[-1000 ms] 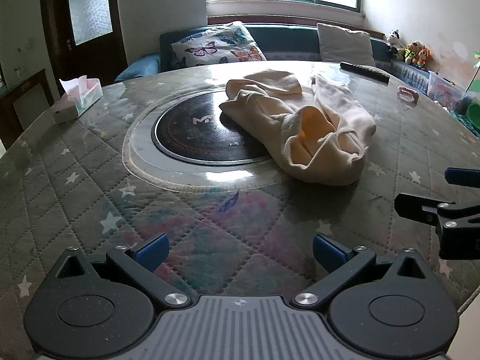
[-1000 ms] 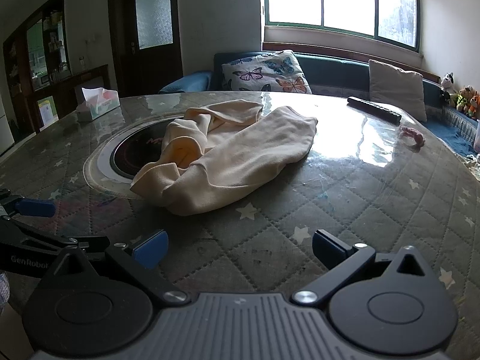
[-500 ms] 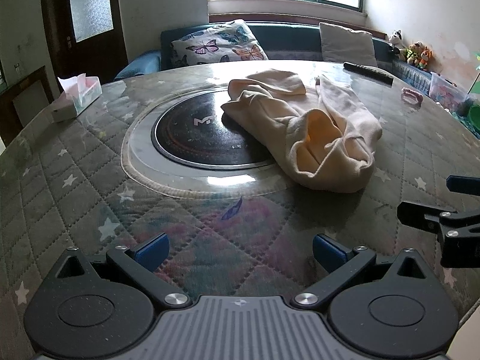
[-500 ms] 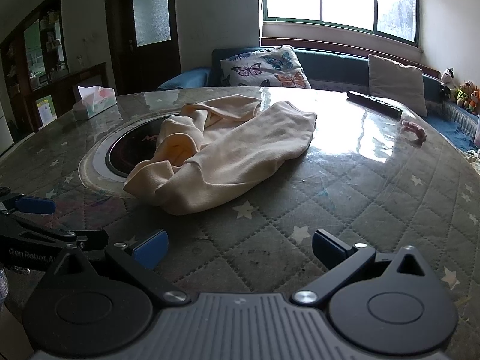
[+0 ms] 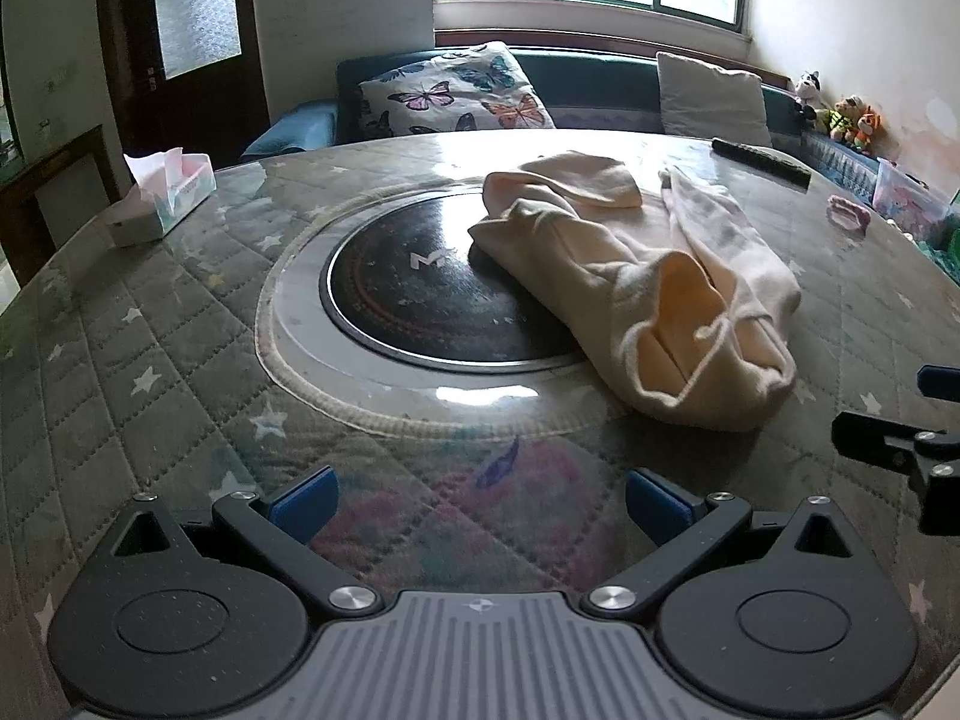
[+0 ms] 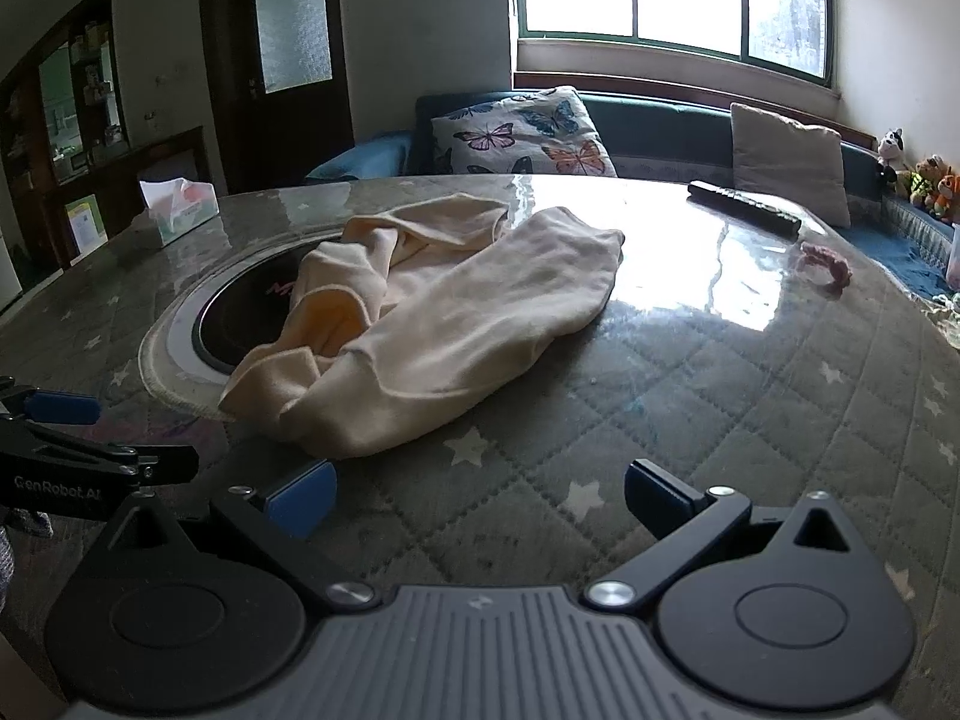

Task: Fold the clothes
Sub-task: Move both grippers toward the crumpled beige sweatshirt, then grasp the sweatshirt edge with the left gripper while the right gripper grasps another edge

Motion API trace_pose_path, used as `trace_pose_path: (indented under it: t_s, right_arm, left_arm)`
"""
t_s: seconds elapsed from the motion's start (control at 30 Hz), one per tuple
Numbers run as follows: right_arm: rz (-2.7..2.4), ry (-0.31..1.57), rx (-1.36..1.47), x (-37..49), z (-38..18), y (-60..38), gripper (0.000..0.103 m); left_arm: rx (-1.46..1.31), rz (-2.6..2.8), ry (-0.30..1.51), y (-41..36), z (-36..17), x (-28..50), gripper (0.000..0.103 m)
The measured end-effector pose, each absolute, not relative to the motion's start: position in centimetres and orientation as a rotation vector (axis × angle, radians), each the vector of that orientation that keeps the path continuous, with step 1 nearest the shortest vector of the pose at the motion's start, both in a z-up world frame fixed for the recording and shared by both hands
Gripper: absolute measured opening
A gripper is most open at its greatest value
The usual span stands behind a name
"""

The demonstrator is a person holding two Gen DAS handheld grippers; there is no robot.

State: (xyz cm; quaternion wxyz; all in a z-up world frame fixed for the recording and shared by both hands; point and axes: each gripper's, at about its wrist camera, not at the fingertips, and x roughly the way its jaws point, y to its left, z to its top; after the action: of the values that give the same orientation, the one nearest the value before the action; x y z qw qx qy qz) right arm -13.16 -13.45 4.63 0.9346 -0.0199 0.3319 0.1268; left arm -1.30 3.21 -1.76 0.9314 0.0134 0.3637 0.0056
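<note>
The round counter (image 5: 150, 372), covered in a quilted star-print cloth under a glossy sheet, fills both views, its far edge curving before a sofa with a butterfly cushion (image 6: 519, 132). A dark circular hob (image 5: 414, 288) sits in its middle. The cream garment (image 6: 456, 312) lies crumpled, partly over the hob's right rim and partly on the quilted cloth, its open hem facing the near edge. Bare cloth lies between the garment and both tools, and a wide bare stretch runs to its right toward the counter's edge. The left tool (image 5: 480, 501) hovers low over the near cloth, fingers spread wide and holding nothing; the right tool (image 6: 477, 495) is likewise released and empty, just short of the garment's near fold. A tissue box (image 5: 165, 198) stands near the far left edge, a remote (image 6: 744, 213) near the far right, and a small pink item (image 6: 828, 267) beside it.
</note>
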Motion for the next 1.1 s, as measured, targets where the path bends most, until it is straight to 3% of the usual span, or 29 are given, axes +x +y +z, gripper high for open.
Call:
trace_pose_path:
  t_s: [0.3,0.43,0.57,0.87,0.93,1.0,1.07,1.1]
  right_arm:
    - [0.287,0.661,-0.031,-11.1,5.9,-13.1,0.103]
    - [0.311,0.651,-0.028,-10.2,6.4,-12.4,0.102]
    - [0.338,0.648,-0.025,-9.2,6.8,-11.7,0.098]
    - [0.38,0.678,-0.009,-7.0,6.7,-10.6,0.087]
    - [0.39,0.688,-0.006,-6.7,6.6,-10.3,0.084]
    - [0.4,0.706,-0.004,-6.4,6.1,-10.0,0.079]
    - [0.408,0.725,0.007,-6.0,5.8,-9.9,0.068]
    - [0.414,0.734,0.012,-5.9,5.6,-9.9,0.065]
  left_arm:
    - [0.02,0.014,0.69,4.3,-0.2,-1.0,0.102]
    - [0.014,0.001,0.655,4.5,0.8,-0.4,0.097]
    - [-0.027,-0.029,0.645,4.9,1.3,1.5,0.087]
    - [-0.169,-0.117,0.749,6.0,0.4,6.0,0.083]
    - [-0.215,-0.152,0.789,6.2,-0.4,6.2,0.07]
    - [-0.245,-0.187,0.823,6.6,-0.9,7.0,0.05]
    - [-0.279,-0.22,0.849,7.2,-1.4,7.1,0.015]
    - [-0.292,-0.234,0.851,7.6,-1.5,6.7,0.011]
